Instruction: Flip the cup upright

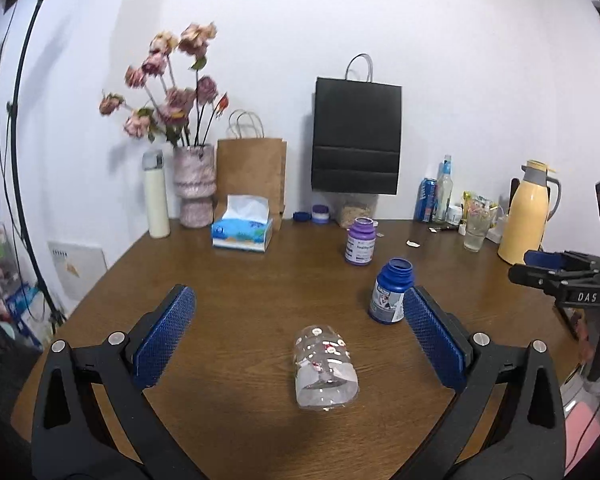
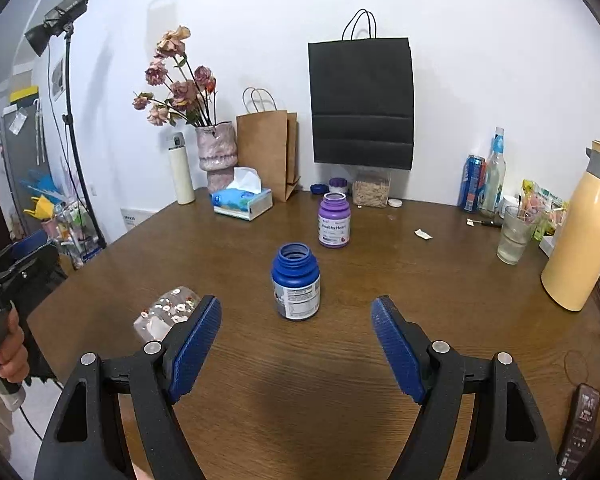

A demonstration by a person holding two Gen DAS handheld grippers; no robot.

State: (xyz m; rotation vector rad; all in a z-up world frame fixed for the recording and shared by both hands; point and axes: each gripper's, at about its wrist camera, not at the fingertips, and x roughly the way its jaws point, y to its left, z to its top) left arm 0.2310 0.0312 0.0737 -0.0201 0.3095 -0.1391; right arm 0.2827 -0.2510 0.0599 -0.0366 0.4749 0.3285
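Cup [image 1: 325, 368] on its side near blue bottle [image 1: 391, 291]; both grippers wide, empty; may roll if nudged.

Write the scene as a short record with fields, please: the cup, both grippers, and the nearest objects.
cup: clear glass cup with small printed figures, lying on its side on the wooden table
left gripper: open, fingers either side of the cup, not touching it
right gripper: open, holding nothing, facing the blue bottle
blue bottle: upright, no lid, beyond the cup and to its right in the left wrist view
purple bottle: upright, farther back
task state: cup not yet upright
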